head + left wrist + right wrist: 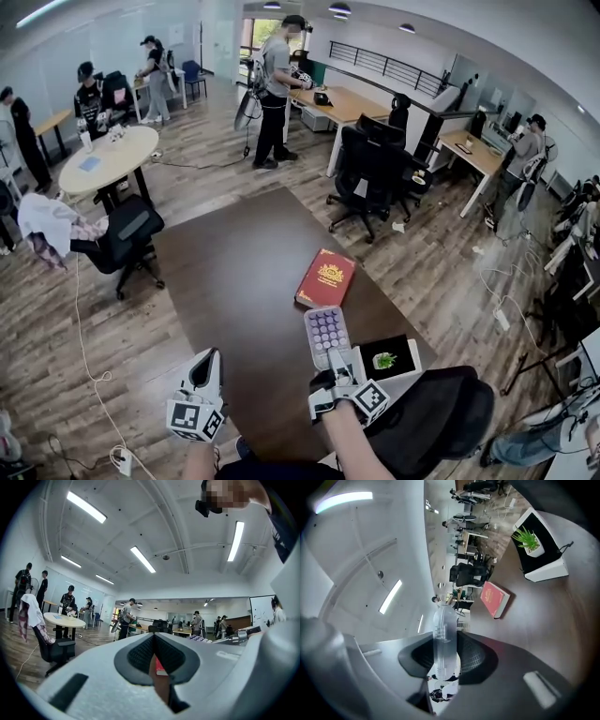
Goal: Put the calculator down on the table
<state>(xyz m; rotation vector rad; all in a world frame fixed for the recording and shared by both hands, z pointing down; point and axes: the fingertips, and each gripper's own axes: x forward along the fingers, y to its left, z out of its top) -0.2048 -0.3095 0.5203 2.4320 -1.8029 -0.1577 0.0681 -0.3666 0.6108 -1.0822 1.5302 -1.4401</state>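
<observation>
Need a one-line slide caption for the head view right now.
Right gripper holds the calculator over the brown table, near the red book; left gripper empty beside it.

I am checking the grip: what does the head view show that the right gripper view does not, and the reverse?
Only head view: the purple keys of the calculator, the left gripper. Only right gripper view: the calculator edge-on between the pads of the right gripper. Both: the red book, the box with a plant picture, the brown table.

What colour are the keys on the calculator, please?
Purple, on a pale body; the calculator shows best in the head view.
</observation>
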